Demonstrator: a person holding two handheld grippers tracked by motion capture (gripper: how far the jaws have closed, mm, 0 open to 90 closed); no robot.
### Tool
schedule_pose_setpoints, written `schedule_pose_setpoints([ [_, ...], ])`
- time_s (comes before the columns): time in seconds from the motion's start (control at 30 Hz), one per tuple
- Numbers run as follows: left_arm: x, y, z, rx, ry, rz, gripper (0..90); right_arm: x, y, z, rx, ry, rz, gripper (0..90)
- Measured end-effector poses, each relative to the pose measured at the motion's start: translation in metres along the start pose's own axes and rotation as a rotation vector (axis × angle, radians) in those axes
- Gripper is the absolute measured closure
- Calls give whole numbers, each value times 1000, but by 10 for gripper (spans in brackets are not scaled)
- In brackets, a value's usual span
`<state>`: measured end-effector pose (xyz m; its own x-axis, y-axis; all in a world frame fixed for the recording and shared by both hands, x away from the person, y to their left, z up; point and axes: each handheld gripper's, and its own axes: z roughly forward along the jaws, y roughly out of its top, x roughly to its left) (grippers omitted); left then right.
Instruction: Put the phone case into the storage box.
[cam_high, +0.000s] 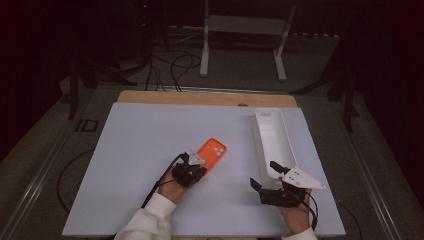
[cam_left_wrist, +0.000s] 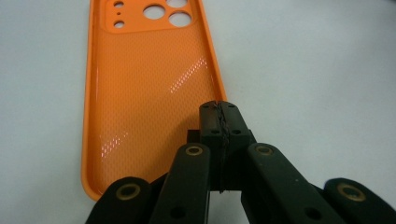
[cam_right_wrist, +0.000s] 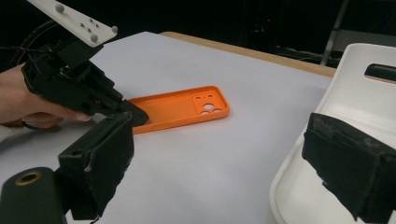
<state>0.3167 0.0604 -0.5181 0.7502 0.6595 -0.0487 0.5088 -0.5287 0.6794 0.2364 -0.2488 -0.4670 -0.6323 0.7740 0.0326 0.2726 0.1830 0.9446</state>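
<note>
High view: an orange phone case (cam_high: 212, 152) lies near the middle of the white bench (cam_high: 150, 165), tilted, its camera end pointing toward the far right corner. The left gripper (cam_high: 194, 170) sits at the case's near end, and a long white tray (cam_high: 274, 142) runs along the right edge, with the right gripper (cam_high: 265, 176) at its near end, one jaw on either side of the tray's end. Left gripper view: the case (cam_left_wrist: 144, 88) lies open side up, and the jaws are pressed together over its near right rim; possibly they pinch that rim, though the contact is hidden. Right gripper view: the right gripper (cam_right_wrist: 233, 154) stands wide apart, the tray's (cam_right_wrist: 355, 93) rounded end wall between its pads.
</note>
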Motion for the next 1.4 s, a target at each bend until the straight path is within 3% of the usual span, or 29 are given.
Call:
schedule_pose_setpoints([
  [0.17,2,1,-6,-30,19,8,890,-1,0,-1,-5,-1,3,89],
  [0.2,3,2,-8,-46,21,2,854,-1,0,-1,-2,-4,2,89],
  [0.43,10,4,-35,-138,46,-20,784,-2,-1,-1,-3,-3,-1,90],
  [0.47,11,4,-40,-151,39,-19,734,-3,-1,-1,-3,-4,-3,90],
  [0.63,14,1,-60,-218,51,-29,661,-5,-2,1,-1,-5,0,90],
  [0.67,15,-2,-71,-243,74,-30,619,-5,-2,1,2,1,5,90],
  [0.77,15,-6,-81,-263,108,-29,501,-5,-2,2,3,4,6,89],
  [0.8,16,-9,-88,-281,118,-36,501,-6,-2,2,2,4,5,90],
  [0.9,17,-15,-101,-297,168,-48,344,-7,-2,2,0,1,5,89],
  [1.0,19,-20,-109,-310,184,-66,235,-8,-2,2,-5,-5,4,89],
  [1.03,23,-32,-125,-344,201,-103,181,-9,-2,2,-11,-8,3,89],
  [1.27,31,-61,-152,-374,236,-131,82,-10,-3,2,-15,-7,1,89],
  [1.4,32,-80,-160,-376,243,-120,32,-11,-4,3,-18,-7,-4,89],
])
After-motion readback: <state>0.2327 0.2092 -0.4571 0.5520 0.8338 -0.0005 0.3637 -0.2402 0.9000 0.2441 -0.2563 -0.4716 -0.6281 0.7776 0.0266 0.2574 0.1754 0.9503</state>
